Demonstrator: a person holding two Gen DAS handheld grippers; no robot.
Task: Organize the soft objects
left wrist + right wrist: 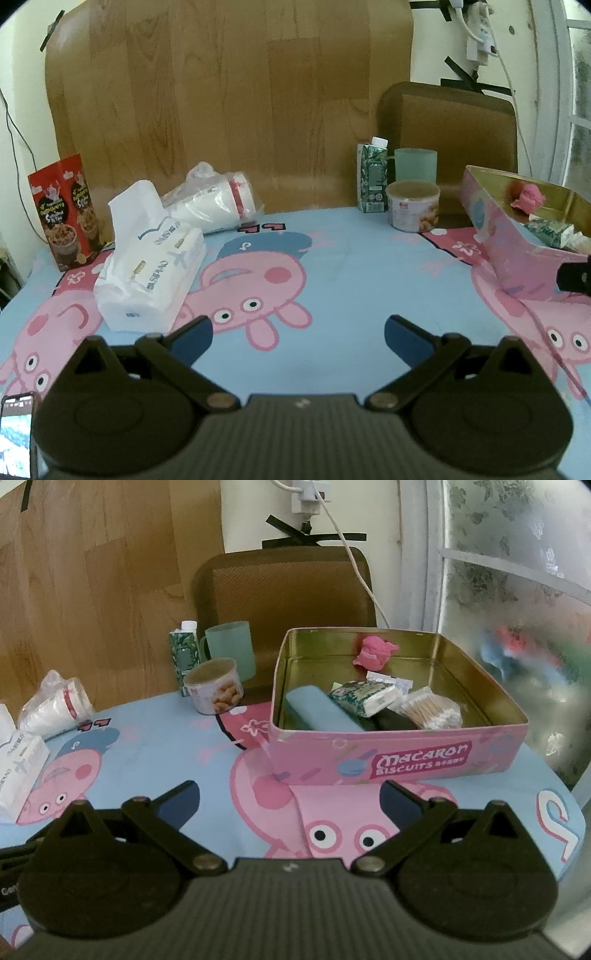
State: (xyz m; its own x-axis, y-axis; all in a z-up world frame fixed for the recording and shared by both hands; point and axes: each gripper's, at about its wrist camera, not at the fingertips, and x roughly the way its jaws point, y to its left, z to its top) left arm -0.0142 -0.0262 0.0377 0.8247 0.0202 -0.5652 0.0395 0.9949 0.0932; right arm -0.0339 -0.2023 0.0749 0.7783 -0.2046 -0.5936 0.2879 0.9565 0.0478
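Right wrist view: right claw wide before biscuit tin; left claw wide, empty

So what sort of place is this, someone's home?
Probably a home: a table under a cartoon pig tablecloth, snacks like a nut tub, a tissue pack, and a biscuit tin holding odds and ends.

Setting: home, lived-in room. Evidence: round table under light-blue cartoon-pig tablecloth; brown mesh chair back behind table; white power strip with cable taped to cream wall; frosted floral-pattern window. Household goods on table: round nut tub, green drink carton, red snack box.
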